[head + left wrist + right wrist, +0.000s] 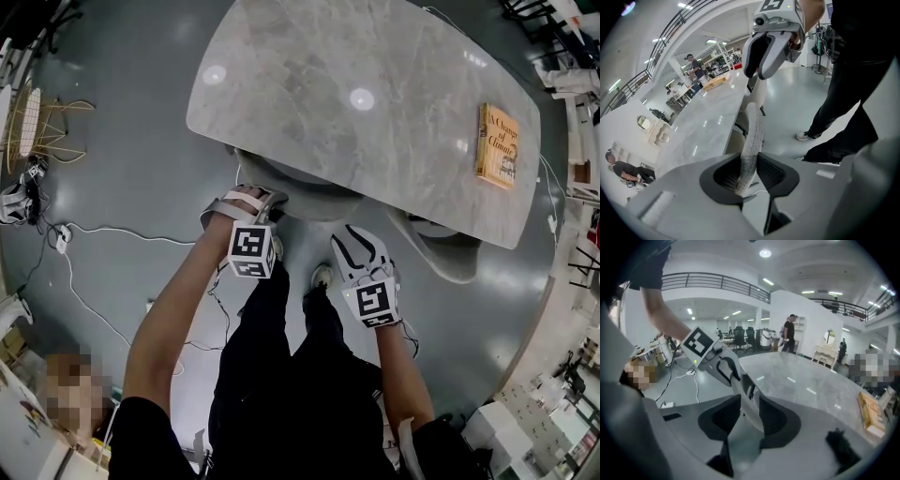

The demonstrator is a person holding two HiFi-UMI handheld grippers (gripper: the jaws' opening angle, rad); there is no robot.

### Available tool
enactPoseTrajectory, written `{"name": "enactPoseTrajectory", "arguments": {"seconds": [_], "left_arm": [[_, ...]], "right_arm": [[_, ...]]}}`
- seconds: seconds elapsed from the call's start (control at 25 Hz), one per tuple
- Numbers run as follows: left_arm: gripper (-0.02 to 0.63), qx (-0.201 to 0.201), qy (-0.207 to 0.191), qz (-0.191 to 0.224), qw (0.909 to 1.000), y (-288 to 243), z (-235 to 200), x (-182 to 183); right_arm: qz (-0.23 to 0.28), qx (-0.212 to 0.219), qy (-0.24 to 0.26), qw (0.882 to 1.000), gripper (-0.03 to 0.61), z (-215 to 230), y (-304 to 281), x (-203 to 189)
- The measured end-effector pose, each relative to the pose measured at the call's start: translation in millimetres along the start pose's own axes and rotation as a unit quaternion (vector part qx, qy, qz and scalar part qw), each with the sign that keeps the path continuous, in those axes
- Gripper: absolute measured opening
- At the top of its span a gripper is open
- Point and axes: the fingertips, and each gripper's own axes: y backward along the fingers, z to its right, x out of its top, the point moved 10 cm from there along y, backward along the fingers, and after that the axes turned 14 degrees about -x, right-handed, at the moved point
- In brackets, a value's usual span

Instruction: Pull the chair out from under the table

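Observation:
The grey chair's curved back [309, 192] pokes out from under the marble table [375, 94]. My left gripper [255, 199] sits at the left end of the back's top rim. In the left gripper view the rim [753, 126] runs between the pads, and the left gripper [750, 173] is shut on it. My right gripper [354, 239] hovers near the rim's right part. In the right gripper view the rim [739, 387] passes between the jaws of the right gripper [750, 414], which stands open with a gap on the left side.
A yellow book [497, 145] lies at the table's right end. A second grey chair [441, 248] is tucked in on the right. Cables [94, 234] trail over the floor at left. The person's legs and shoes [321, 277] stand just behind the chair.

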Motion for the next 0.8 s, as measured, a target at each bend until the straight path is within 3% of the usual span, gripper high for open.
{"name": "enactPoseTrajectory", "arguments": {"seconds": [0.2,0.44,0.8], "left_arm": [[0.110,-0.002,-0.005,0.000,1.0000,0,0,2],[0.110,-0.003,-0.010,0.000,0.9999,0,0,2],[0.109,-0.005,-0.015,-0.003,0.9999,-4,-1,1]], "right_arm": [[-0.044,0.028,0.137,0.989,0.180,-11,-23,-11],[-0.058,0.045,0.239,0.968,0.198,-18,-49,-14],[-0.072,0.058,0.321,0.943,0.198,-33,-87,-20]]}}
